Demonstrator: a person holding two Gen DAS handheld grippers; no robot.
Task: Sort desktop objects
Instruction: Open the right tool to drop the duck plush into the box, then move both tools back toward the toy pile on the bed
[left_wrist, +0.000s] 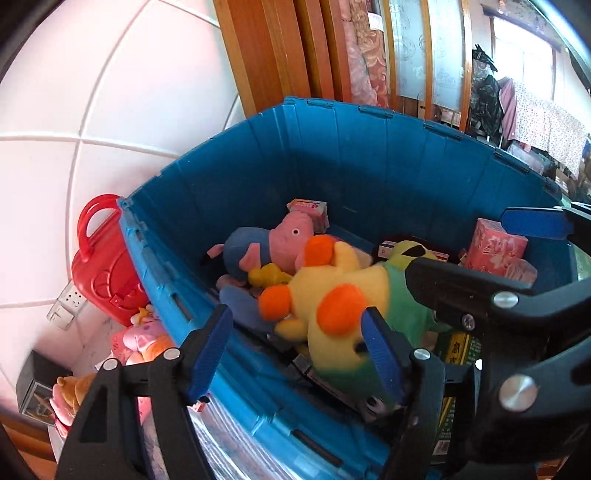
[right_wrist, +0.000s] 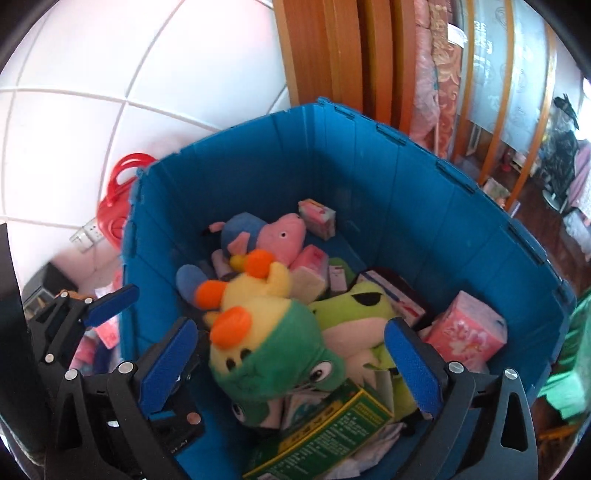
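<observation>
A yellow plush duck (left_wrist: 332, 306) (right_wrist: 258, 332) with orange feet and a green hood lies on top of the pile inside the blue bin (left_wrist: 369, 177) (right_wrist: 388, 192). My left gripper (left_wrist: 295, 354) hangs open over the bin's near left wall; its right pad overlaps the duck and its left pad is outside the wall. My right gripper (right_wrist: 290, 369) stands wide open around the duck's hooded head, with neither pad pressing on it. A pink pig plush (left_wrist: 280, 240) (right_wrist: 273, 236) and a green frog plush (right_wrist: 354, 306) lie beside the duck.
The bin also holds a pink tissue pack (left_wrist: 495, 254) (right_wrist: 465, 332), small pink boxes (right_wrist: 317, 218) and a green carton (right_wrist: 325, 432). A red plastic case (left_wrist: 103, 266) and more soft toys (left_wrist: 147, 339) sit left of the bin by the tiled wall.
</observation>
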